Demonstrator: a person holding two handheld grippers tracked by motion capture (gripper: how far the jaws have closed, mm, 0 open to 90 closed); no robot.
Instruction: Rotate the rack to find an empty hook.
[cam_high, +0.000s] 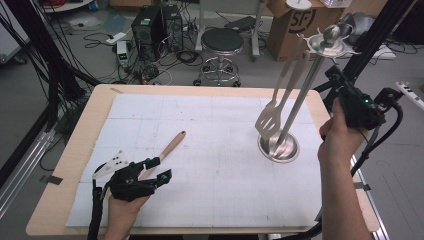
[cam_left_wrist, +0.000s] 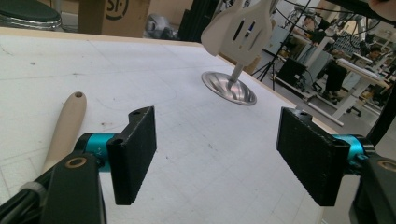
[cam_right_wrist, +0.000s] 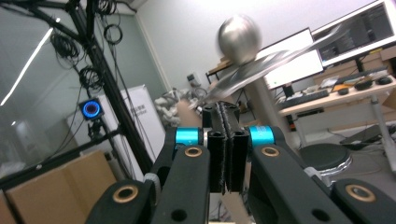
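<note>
A metal utensil stand has its round base on the right of the white mat, and its pole rises to a hook disc with a ball. A beige slotted spatula hangs beside the pole, head just above the base. My right gripper is raised to the disc, its jaws pressed together on what looks like the spatula's handle end. A second spatula with a wooden handle lies at front left. My left gripper hovers open just right of that handle.
The white mat covers most of the wooden table. Behind the table stand a stool, a cardboard box and a computer tower. Black frame posts rise at the right rear, close to the stand's top.
</note>
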